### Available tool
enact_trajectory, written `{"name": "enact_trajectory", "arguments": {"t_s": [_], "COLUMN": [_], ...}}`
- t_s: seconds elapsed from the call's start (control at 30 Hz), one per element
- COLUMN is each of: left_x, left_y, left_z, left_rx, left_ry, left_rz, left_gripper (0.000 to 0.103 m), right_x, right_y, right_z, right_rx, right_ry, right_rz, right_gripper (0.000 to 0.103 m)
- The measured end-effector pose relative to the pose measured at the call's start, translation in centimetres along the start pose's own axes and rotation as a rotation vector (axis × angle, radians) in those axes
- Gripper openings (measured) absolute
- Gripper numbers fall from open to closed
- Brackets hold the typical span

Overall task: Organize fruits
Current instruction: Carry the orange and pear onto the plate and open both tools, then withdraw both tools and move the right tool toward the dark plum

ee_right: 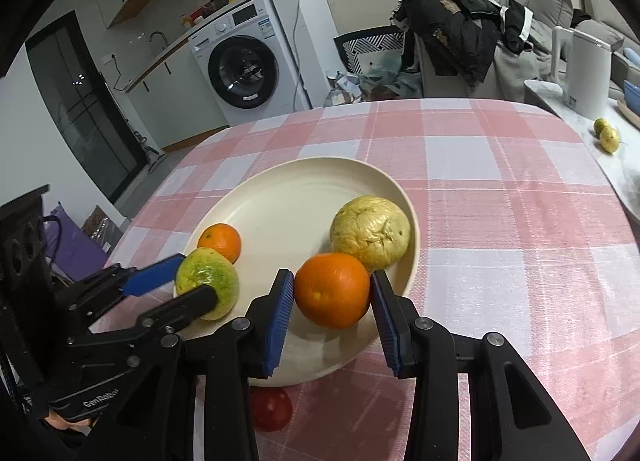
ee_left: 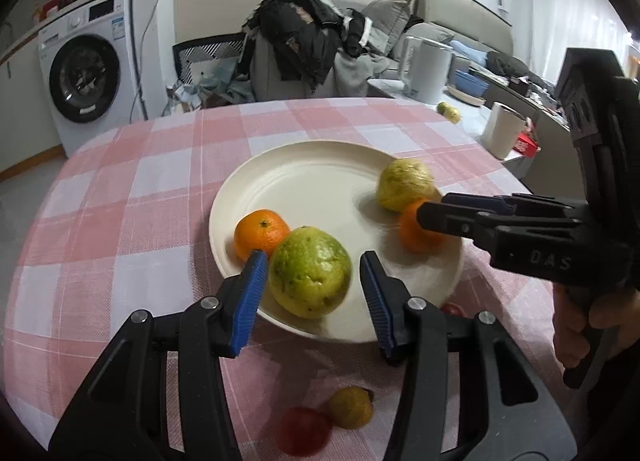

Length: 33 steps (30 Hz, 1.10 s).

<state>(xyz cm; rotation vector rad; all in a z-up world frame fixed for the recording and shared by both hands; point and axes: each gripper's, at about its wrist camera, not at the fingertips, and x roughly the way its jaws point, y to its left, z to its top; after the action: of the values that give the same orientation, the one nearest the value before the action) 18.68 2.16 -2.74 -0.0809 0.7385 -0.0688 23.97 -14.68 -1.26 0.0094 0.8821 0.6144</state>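
Note:
A cream plate sits on the pink checked tablecloth. On it lie a small orange, a green guava, a yellow wrinkled guava and a bigger orange. My left gripper is open around the green guava, with a gap at the right pad. My right gripper has its pads against both sides of the bigger orange, low over the plate.
A red fruit and a small yellow fruit lie on the cloth in front of the plate. A white kettle, a white cup and two small fruits stand on the side counter at right.

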Motion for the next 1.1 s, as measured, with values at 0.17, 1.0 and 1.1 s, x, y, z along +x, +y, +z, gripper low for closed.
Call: {"name": "enact_trajectory", "arguments": {"t_s": [0.17, 1.0, 1.1], "left_x": [-2.3, -12.1, -12.2], "left_y": [-0.5, -0.6, -1.3], "left_z": [-0.5, -6.7, -7.1], "left_rx": [0.016, -0.062, -0.048], "left_ry": [-0.035, -0.105, -0.105], "left_rz": [-0.001, 0.032, 0.034], "left_gripper": [0.071, 0.102, 0.102], "right_x": [-1.7, -7.8, -8.0], "right_y": [-0.3, 2.8, 2.9], "right_z": [-0.5, -7.6, -8.3], "right_rx": [0.004, -0.114, -0.130], "right_ry": [-0.023, -0.022, -0.009], "right_rz": [-0.024, -0.020, -0.030], "right_gripper": [0.046, 0.103, 0.103]}}
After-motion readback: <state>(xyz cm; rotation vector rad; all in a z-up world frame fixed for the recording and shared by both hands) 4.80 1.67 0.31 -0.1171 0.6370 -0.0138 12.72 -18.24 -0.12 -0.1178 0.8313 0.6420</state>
